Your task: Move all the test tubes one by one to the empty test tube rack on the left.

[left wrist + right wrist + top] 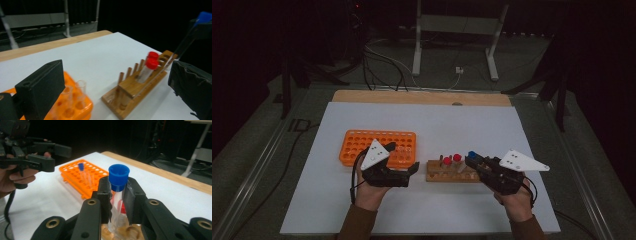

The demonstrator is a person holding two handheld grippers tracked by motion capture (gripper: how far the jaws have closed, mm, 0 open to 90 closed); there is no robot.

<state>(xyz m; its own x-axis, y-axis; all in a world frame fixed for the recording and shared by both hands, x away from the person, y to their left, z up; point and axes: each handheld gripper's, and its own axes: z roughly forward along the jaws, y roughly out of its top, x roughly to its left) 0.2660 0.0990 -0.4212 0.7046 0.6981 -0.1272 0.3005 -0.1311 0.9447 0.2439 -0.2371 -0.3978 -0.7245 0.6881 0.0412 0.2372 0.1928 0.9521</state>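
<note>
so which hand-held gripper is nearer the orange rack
Left. The left hand-held gripper hangs at the orange rack's near edge; the right hand-held gripper is off beside it, over the wooden rack.

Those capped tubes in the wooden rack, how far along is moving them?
One blue-capped tube already stands in the orange plastic rack. The right gripper is shut on another blue-capped clear tube, above the wooden rack. Two red-capped tubes remain there. The left gripper is open, empty.

No lettering can be read anywhere (labels included).
</note>
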